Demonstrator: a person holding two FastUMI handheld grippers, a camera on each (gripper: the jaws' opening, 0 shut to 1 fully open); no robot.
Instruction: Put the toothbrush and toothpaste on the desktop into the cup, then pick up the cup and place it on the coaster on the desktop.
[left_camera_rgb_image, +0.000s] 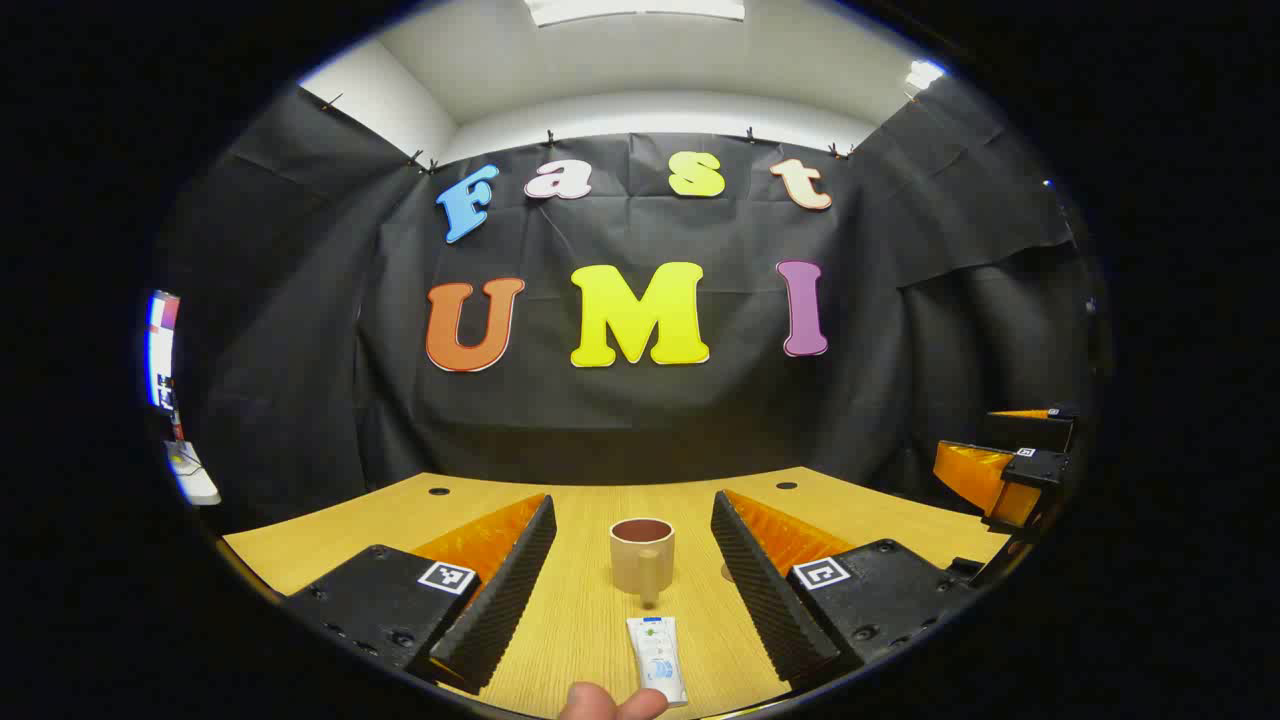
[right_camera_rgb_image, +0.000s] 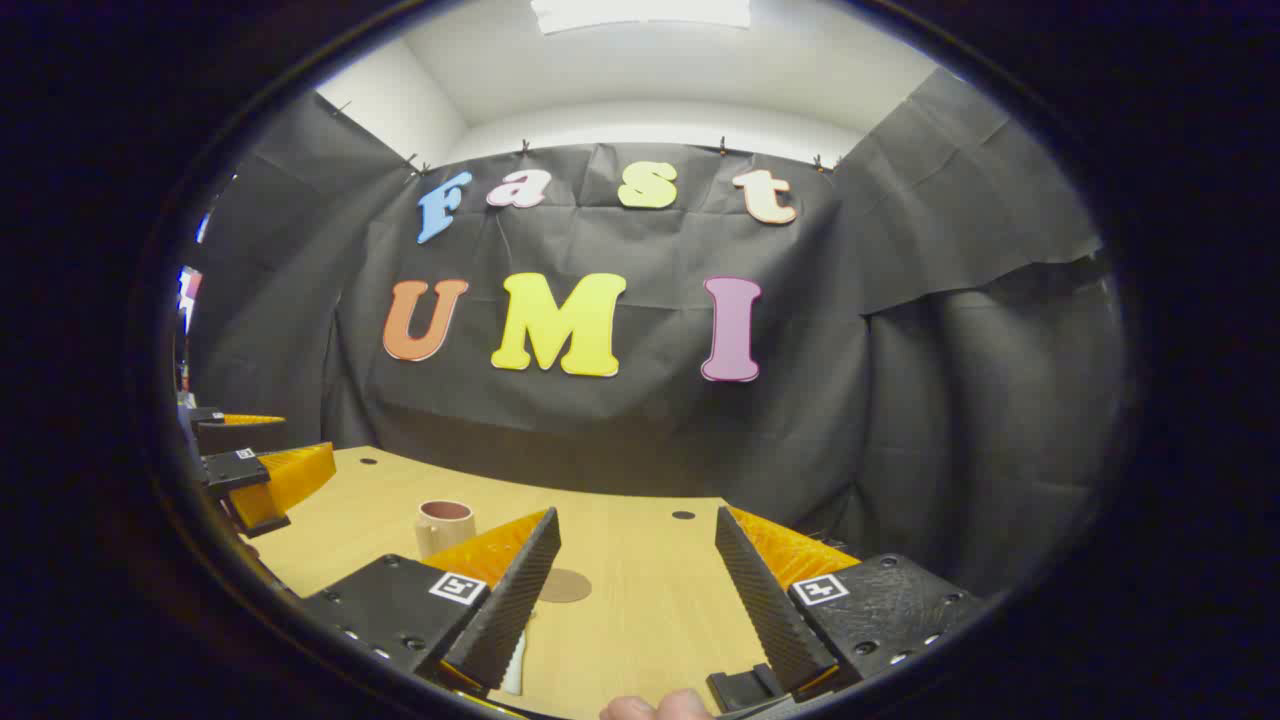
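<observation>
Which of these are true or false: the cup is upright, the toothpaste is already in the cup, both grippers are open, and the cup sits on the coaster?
1. The cup stands upright on the desktop. True.
2. The toothpaste is inside the cup. False: it lies flat on the desktop, nearer the camera than the cup.
3. The left gripper and the right gripper are open. True: nothing sits between either pair of fingers.
4. The cup sits on the coaster. False: the coaster lies bare, apart from the cup.
</observation>
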